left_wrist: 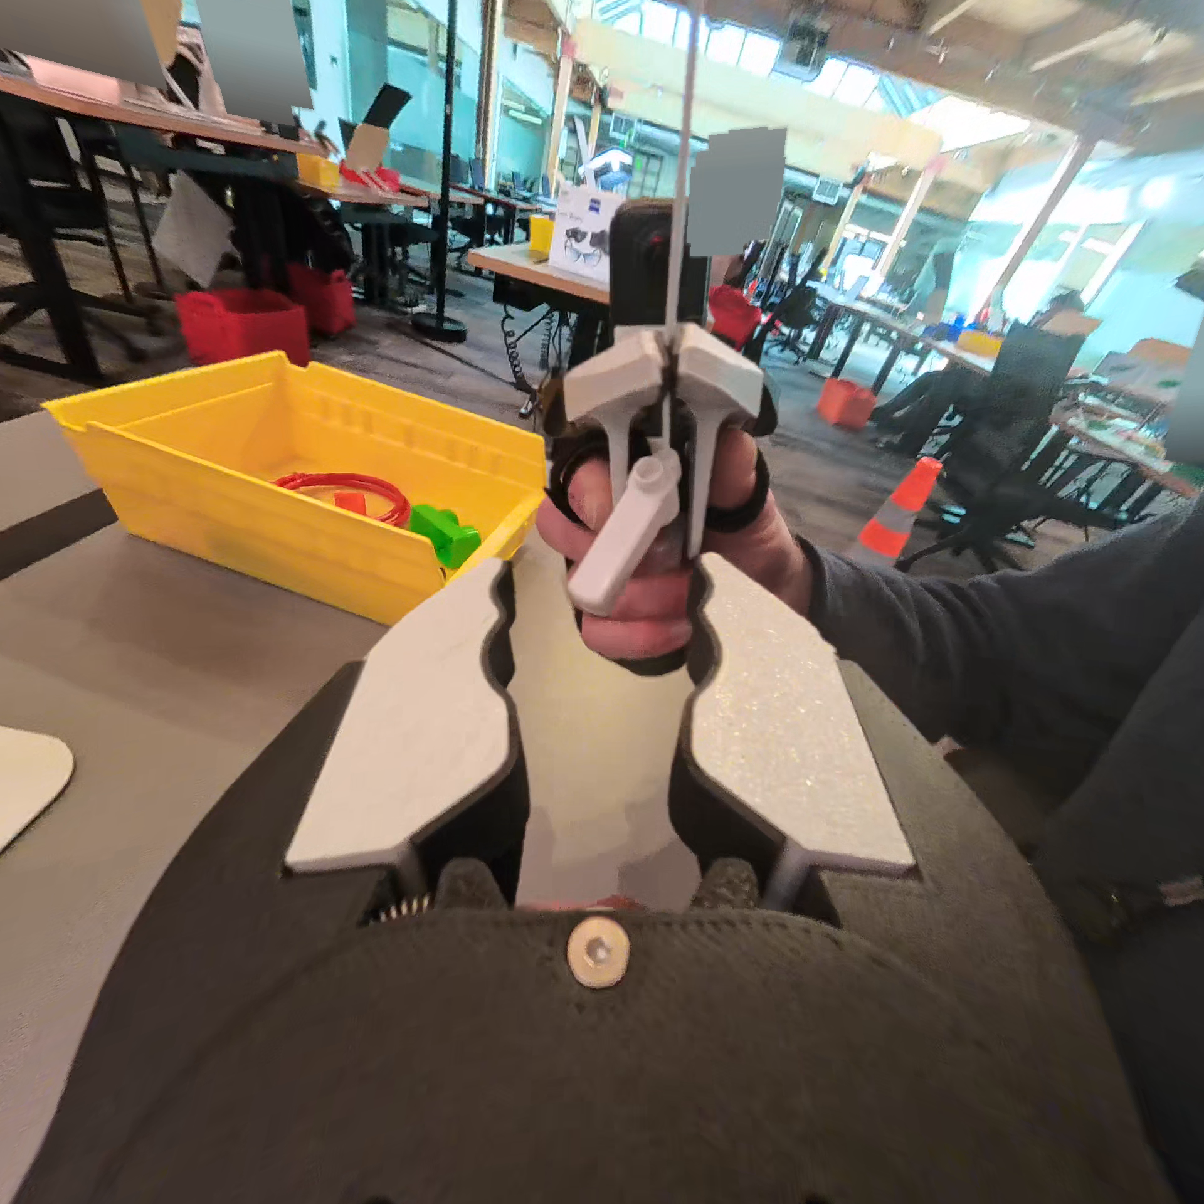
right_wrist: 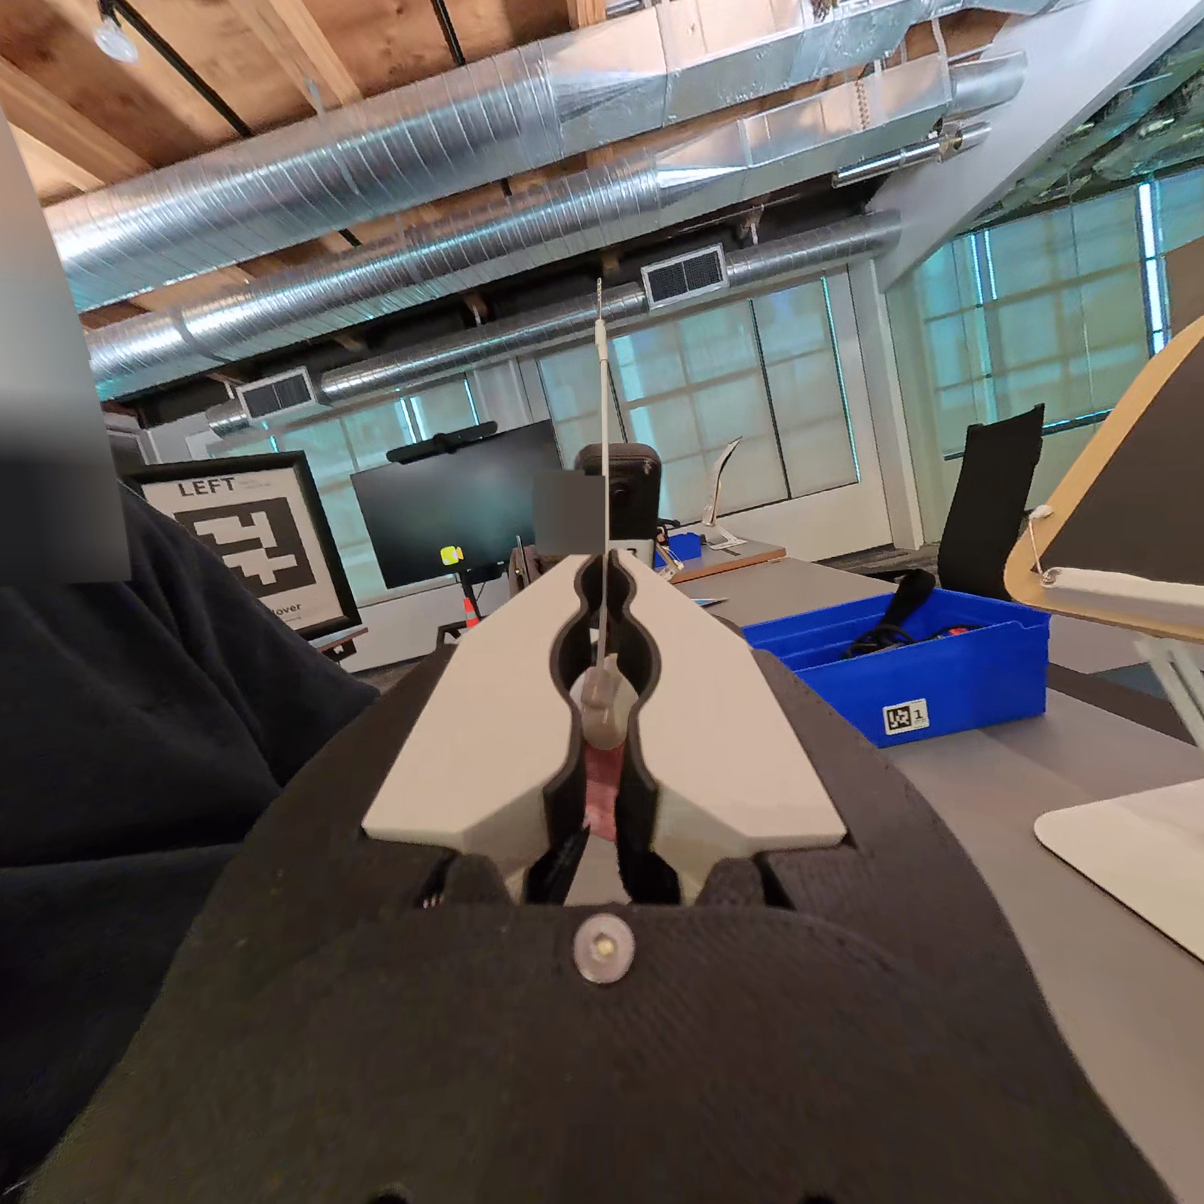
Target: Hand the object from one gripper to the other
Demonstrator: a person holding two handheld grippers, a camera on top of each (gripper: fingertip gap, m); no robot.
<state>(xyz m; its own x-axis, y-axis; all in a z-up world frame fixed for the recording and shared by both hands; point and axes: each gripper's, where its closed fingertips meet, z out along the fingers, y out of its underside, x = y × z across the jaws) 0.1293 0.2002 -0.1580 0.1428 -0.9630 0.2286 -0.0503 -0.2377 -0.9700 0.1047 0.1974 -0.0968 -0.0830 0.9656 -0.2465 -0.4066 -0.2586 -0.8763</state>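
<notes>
The object is a white tool with a chunky handle (left_wrist: 619,541) and a long thin stem (left_wrist: 684,163) that points up. My right gripper (left_wrist: 664,352), held by a hand, faces the left wrist view and is shut on the stem, with the handle hanging below its tips. In the right wrist view the right gripper (right_wrist: 612,560) is shut on the stem (right_wrist: 604,423), and the handle end (right_wrist: 602,707) sits between the fingers. My left gripper (left_wrist: 606,573) is open and empty, its tips just below and on either side of the handle, not touching it.
A yellow bin (left_wrist: 260,541) with a red cable and a green piece stands on the grey table to the left. A blue bin (right_wrist: 977,684) stands to the right. White pads (left_wrist: 26,782) (right_wrist: 1140,866) lie on the table. A tilted board (right_wrist: 1107,521) is at far right. Spacing between my two grippers at the tips: around 6 cm.
</notes>
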